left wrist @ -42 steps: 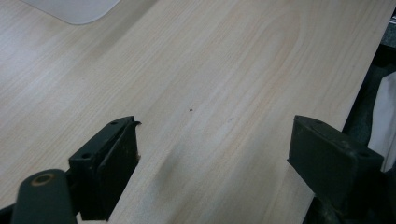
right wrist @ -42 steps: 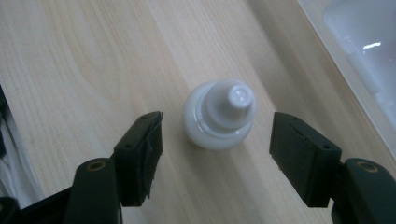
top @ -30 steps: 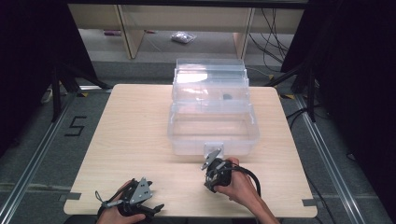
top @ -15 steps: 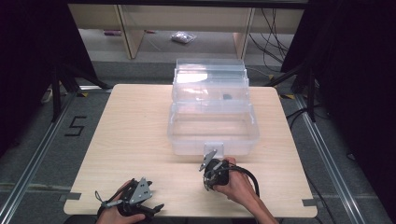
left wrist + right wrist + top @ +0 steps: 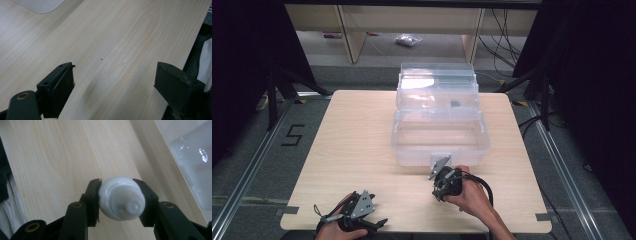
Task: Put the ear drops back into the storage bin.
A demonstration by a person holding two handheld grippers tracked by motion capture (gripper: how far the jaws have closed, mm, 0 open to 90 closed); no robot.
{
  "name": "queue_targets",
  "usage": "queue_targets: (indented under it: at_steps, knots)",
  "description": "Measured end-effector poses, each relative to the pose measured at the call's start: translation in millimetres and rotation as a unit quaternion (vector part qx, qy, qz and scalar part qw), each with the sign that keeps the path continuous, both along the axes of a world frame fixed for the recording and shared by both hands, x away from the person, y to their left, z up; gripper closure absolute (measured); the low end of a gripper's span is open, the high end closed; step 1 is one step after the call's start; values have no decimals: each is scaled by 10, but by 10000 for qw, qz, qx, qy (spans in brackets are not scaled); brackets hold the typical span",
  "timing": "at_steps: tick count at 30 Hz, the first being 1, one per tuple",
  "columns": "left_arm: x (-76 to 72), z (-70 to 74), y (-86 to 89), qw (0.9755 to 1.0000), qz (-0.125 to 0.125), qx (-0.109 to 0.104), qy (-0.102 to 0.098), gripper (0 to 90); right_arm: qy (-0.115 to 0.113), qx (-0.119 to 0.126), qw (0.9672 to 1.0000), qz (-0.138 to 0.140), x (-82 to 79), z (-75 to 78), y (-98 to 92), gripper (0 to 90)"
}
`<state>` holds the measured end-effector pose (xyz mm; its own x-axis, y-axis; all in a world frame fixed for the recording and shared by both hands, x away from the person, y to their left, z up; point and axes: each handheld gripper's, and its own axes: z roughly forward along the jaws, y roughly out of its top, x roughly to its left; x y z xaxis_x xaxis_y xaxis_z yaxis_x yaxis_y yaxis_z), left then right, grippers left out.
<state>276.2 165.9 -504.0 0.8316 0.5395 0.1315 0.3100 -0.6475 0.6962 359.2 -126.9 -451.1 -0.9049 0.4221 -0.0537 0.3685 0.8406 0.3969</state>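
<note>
A small white bottle (image 5: 121,198) is clamped between the jaws of the right gripper (image 5: 121,199), pressed from both sides at its round body with its nozzle end turned back toward the camera. The jaws have just been closing onto it. It is gripped across the widest part, probably so that it does not slip or twist when lifted. Beyond and to the right of these jaws stands the clear plastic box (image 5: 439,132), open on the counter (image 5: 352,145), seemingly the place meant for the bottle. The left gripper (image 5: 112,82) is held with its jaws spread wide and empty, bare counter between them, apparently kept out of the way.
</note>
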Motion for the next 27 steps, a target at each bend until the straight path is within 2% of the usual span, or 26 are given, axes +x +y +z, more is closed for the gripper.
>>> queue_targets:
  at_steps: [2,3,6,9,10,11,12,13,14,15,16,21,22,27]
  knots:
    - [10,2,5,10000,-10,47,5,154,-33,27,9999,103,27,30,-27,601]
    - [6,4,4,10000,5,49,4,154,-18,38,10000,16,26,57,-41,601]
    - [11,2,7,10000,-8,44,8,154,-16,84,9999,119,70,134,-93,601]
    - [9,3,7,10000,-7,40,12,154,85,69,9999,32,78,185,-124,601]
    - [11,2,8,10000,-13,38,12,154,91,44,9999,-5,87,207,-137,601]
    - [11,2,7,10000,-12,44,12,154,56,62,9999,85,109,229,-155,601]
    - [11,1,7,10000,-8,41,13,154,83,25,10000,18,113,264,-175,601]
    - [11,2,7,10000,-12,40,13,154,-37,33,9997,246,154,276,-189,601]
    - [11,2,6,10000,-10,39,14,154,117,3,9999,31,132,305,-199,601]
    - [11,2,7,10000,-11,40,15,154,111,7,9999,117,151,324,-211,601]
    - [11,1,6,10000,-8,42,14,154,174,-29,9998,24,155,356,-227,601]
    - [5,-3,2,10000,8,33,50,153,141,-95,9999,-26,202,437,-283,601]
    - [12,-1,5,10000,-5,77,4,154,159,-66,9998,-33,218,454,-301,601]
    - [11,-2,6,10000,-2,52,24,154,180,-4,9997,-173,259,578,-387,601]
